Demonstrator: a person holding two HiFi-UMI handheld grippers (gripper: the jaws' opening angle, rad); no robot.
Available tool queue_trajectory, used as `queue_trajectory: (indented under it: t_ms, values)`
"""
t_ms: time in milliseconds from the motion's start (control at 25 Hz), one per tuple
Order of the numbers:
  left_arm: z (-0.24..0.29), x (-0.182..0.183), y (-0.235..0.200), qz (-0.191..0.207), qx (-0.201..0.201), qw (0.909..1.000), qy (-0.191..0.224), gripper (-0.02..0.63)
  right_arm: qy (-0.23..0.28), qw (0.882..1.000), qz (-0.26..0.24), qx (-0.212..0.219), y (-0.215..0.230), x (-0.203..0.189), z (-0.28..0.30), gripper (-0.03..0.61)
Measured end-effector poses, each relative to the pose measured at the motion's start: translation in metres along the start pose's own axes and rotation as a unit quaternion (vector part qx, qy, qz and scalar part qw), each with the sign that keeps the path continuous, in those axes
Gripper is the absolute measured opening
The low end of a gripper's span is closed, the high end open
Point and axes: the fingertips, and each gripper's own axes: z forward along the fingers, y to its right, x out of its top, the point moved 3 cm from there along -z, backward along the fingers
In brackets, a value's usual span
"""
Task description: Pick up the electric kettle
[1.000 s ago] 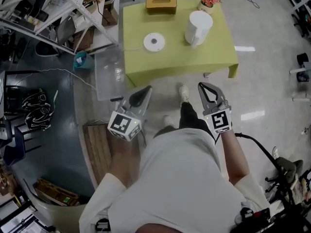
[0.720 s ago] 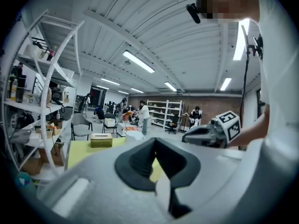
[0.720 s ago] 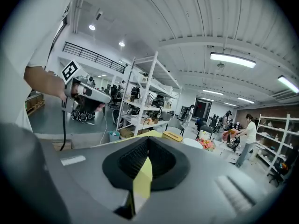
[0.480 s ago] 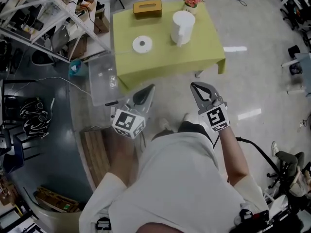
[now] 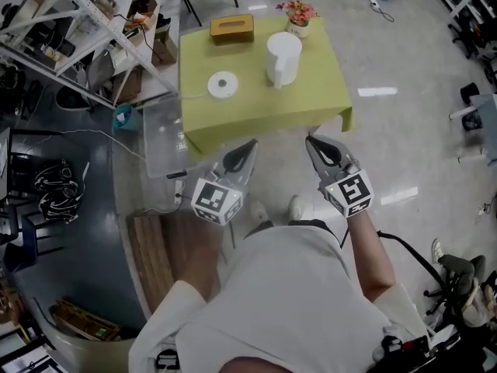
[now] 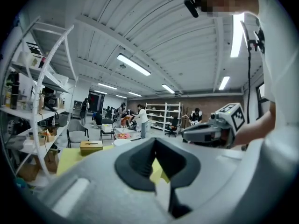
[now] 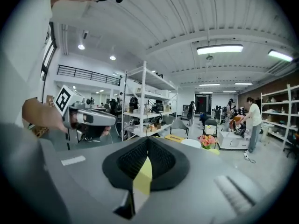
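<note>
The kettle (image 5: pixel 283 59) stands upright on the counter (image 5: pixel 256 115), toward the far right corner. It is just in front of the flower pot (image 5: pixel 300 14) and apart from its round base (image 5: pixel 223 83), which lies to its left. The left tongs (image 5: pixel 247 148) and right tongs (image 5: pixel 314 144) hang over the floor, short of the counter's near edge. Each is pinched shut on nothing.

The likeliest trouble is arriving closed. Shut tips would shove the kettle back into the flower pot or tip it over. Its smooth wall looks slippery, so a pinch on the body could slide off. Which way the handle faces I cannot tell, and a blind reach may miss it.
</note>
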Motion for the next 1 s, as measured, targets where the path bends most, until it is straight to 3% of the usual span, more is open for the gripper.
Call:
queue_trajectory:
  t_ms: [400,1000]
  values:
    - [0.014,0.020,0.009,0.024,0.001,0.9996,0.014,0.003,0.019,1.000,0.014,-0.004,0.011,0.013,-0.003,-0.005]
    - [0.022,0.022,0.021,0.026,-0.001,0.9996,0.009,0.003,0.031,0.999,0.025,0.008,0.012,0.017,-0.007,-0.003]
